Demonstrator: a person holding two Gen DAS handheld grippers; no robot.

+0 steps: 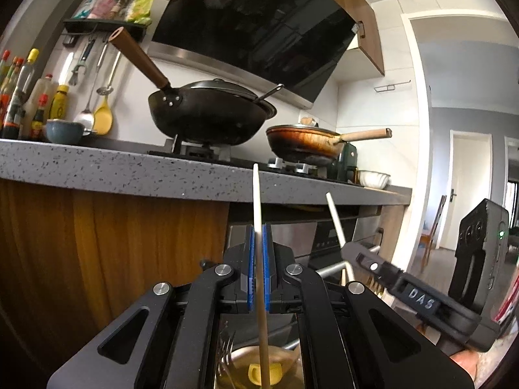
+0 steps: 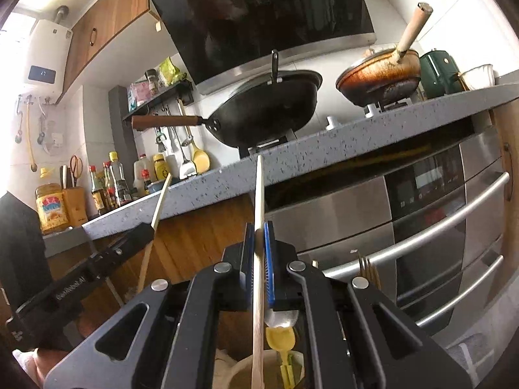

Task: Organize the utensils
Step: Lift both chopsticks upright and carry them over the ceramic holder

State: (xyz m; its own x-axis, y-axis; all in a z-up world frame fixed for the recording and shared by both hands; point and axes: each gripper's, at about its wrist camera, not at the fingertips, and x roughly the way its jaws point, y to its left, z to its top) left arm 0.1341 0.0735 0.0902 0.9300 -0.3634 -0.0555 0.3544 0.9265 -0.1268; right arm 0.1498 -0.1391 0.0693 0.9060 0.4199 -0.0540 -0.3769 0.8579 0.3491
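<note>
Left gripper clamped on a single pale wooden chopstick, blue pads pressed flat against both sides; the stick stands nearly upright, its tip reaching the level of the counter edge, its lower end running down toward a round container below the gripper. Right gripper closed the same way on a second chopstick, also close to upright, tilted slightly. Each gripper appears in the other's view, off to the side, with its stick angled (left camera sees the right tool at lower right, right camera sees the left tool at lower left); the two sticks are apart, not touching. Below the right gripper: a yellow utensil and a metal spoon bowl standing in the container, fork tines just to the right. Background: grey speckled counter, black wok with wooden handle on the hob, brown-stained pan beside it, black range hood above, sauce bottles at the counter's left end, stainless oven front beneath the counter.
</note>
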